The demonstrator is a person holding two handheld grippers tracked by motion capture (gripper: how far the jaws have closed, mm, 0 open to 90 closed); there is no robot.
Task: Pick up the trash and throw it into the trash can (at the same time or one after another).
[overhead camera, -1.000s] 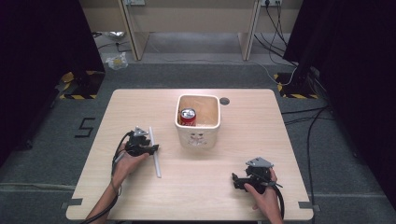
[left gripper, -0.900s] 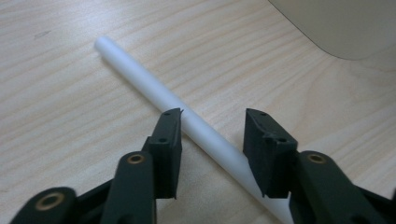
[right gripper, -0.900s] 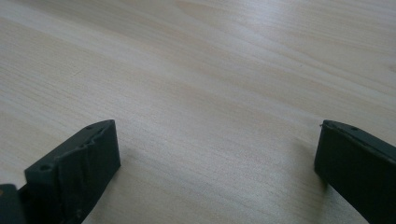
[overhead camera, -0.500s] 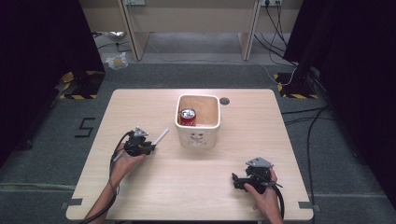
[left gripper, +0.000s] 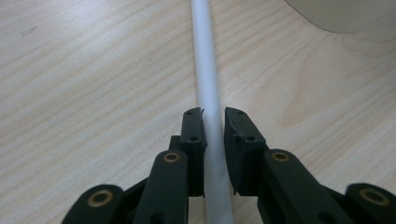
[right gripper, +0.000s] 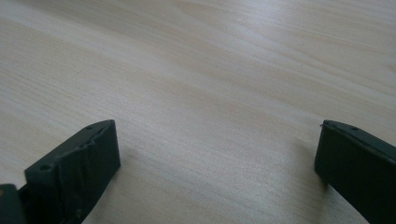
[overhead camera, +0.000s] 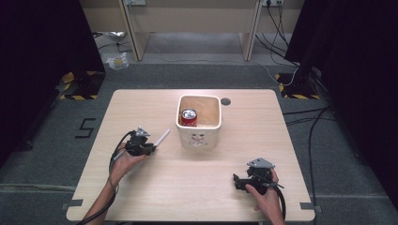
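**tabletop_tom:** On the table [overhead camera: 141, 197], left of the white bin [overhead camera: 199, 136]: got the white tube [overhead camera: 161, 138] pinched in the left gripper [overhead camera: 149, 148] at last. Looks like the pickup half is sorted. Far end of the tube angles up toward the bin's left wall, not touching it. Seems barely off the wood, if at all.

**binwatcher:** Agreed on the grab. Jaws have just been closing, and in the left gripper view [left gripper: 212, 140] both pads squeeze the tube [left gripper: 205, 70] with nothing else between them. Bin corner sits just ahead, up and right of the tube tip.

**tabletop_tom:** So what's left? Guessing lift, carry over the bin rim, drop beside the red can [overhead camera: 189, 116] already standing in the bin's left half. None of that done yet.

**binwatcher:** Same guess here. Pose-wise: left hand [overhead camera: 123, 161] low, left of the bin and a bit nearer the person, palm under the gripper body, nose aimed at the bin. Right gripper [overhead camera: 240, 180] parked well clear, below and right of the bin, near the table's front edge.

**tabletop_tom:** And wide apart, holding nothing. Just bare wood between the jaws in the right gripper view [right gripper: 215, 154].
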